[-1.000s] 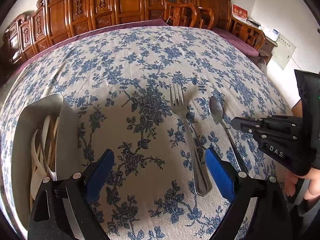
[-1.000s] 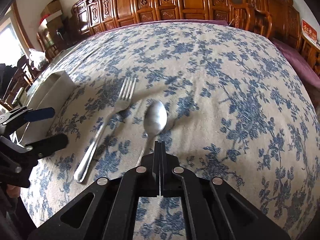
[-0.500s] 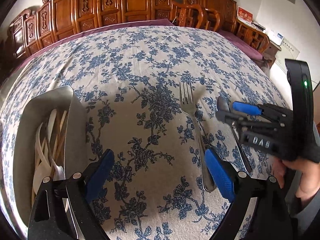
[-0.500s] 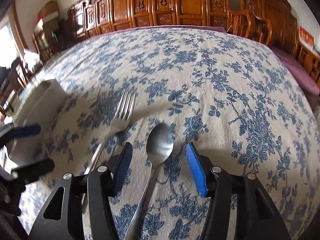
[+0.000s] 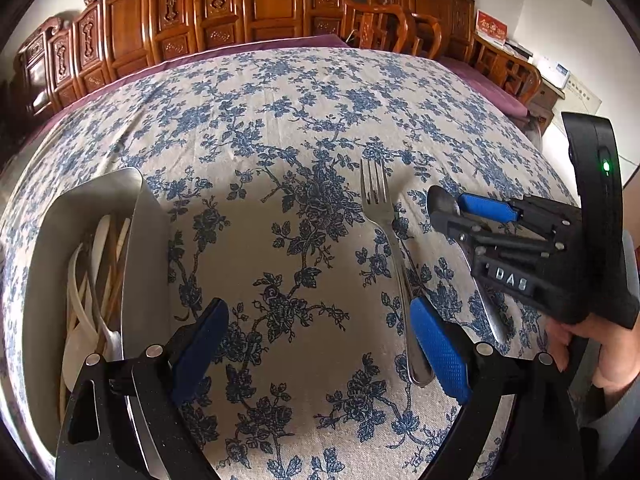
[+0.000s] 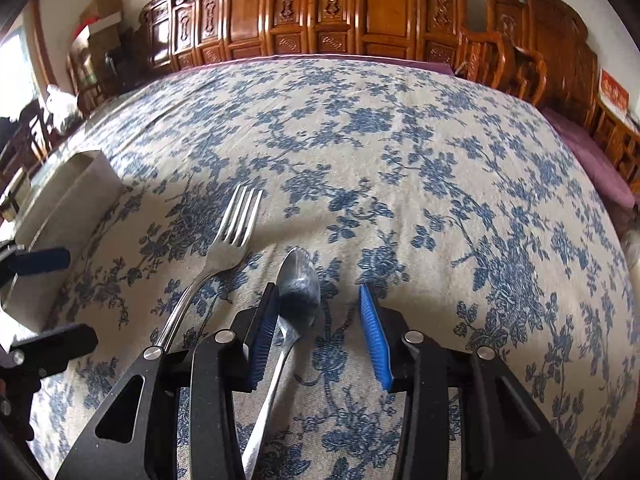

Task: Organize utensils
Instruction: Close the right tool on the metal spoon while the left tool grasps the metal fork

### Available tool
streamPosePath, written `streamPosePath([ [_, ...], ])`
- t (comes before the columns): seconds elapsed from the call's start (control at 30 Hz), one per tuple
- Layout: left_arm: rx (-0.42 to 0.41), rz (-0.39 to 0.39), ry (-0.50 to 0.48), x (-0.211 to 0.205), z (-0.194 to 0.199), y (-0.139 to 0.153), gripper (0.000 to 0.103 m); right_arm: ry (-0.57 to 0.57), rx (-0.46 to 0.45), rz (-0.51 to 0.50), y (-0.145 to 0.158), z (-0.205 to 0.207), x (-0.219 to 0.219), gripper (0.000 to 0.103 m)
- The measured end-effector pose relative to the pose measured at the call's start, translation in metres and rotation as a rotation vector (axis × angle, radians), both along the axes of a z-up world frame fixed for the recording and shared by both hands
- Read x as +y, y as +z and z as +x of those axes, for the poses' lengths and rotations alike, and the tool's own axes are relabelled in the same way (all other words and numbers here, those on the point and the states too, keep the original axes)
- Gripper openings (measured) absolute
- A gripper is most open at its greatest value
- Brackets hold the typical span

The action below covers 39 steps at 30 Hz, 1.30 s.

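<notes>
The right tool (image 6: 318, 332) is straddling the spoon (image 6: 298, 286) lying flat on the tabletop (image 6: 400, 160), jaws wide and gripping nothing — thin, stiff, slippery steel, best pinched at the neck.

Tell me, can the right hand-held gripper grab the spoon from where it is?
Probably yes. The right hand-held gripper is open, and the spoon lies on the tablecloth between its fingers, close to the left one. Nothing covers it; the fork lies apart, outside the fingers.
</notes>
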<state>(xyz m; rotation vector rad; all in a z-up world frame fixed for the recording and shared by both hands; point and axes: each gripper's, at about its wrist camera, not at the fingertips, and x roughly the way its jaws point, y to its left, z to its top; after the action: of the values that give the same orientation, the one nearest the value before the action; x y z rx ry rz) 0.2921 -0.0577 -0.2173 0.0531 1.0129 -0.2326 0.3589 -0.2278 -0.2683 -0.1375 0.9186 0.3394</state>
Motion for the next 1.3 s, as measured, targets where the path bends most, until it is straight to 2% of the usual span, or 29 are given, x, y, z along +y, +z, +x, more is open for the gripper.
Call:
streamPosePath([
  [0.03,0.001,0.001,0.000,0.000,0.001,0.000,0.088,0.007,-0.003,-0.009,0.000,-0.001,0.002,0.044],
  [0.17,0.004,0.004,0.000,-0.002,0.002,-0.003,0.088,0.032,-0.003,-0.005,0.000,-0.003,0.008,0.026],
  [0.27,0.010,0.009,-0.003,-0.005,0.004,-0.005,0.088,0.029,0.003,0.014,0.001,-0.003,0.006,0.025],
  [0.33,0.012,0.012,-0.006,-0.007,0.006,-0.007,0.088,0.034,-0.001,0.069,0.007,-0.004,0.000,0.005],
  [0.37,0.014,0.017,-0.009,-0.009,0.008,-0.009,0.088,0.032,0.011,0.093,0.010,-0.004,-0.003,0.002],
  [0.43,0.017,0.022,-0.013,-0.013,0.011,-0.011,0.088,0.030,0.004,0.073,0.011,-0.006,-0.005,0.002],
  [0.47,0.018,0.024,-0.016,-0.016,0.014,-0.012,0.088,0.027,0.012,0.094,0.010,-0.005,-0.010,0.002],
  [0.63,0.030,0.035,-0.027,-0.030,0.025,-0.018,0.076,-0.006,0.019,0.123,0.013,-0.005,-0.027,0.002],
  [0.97,0.010,0.082,-0.084,-0.064,0.036,-0.024,0.031,-0.033,-0.005,0.139,0.024,-0.008,-0.045,0.002],
  [1.07,0.009,0.089,-0.105,-0.072,0.037,-0.023,0.010,-0.030,-0.011,0.133,0.027,-0.009,-0.045,0.002],
  [1.3,-0.007,0.110,-0.112,-0.067,0.025,-0.015,0.006,-0.025,-0.033,0.131,0.035,-0.016,-0.039,0.002],
])
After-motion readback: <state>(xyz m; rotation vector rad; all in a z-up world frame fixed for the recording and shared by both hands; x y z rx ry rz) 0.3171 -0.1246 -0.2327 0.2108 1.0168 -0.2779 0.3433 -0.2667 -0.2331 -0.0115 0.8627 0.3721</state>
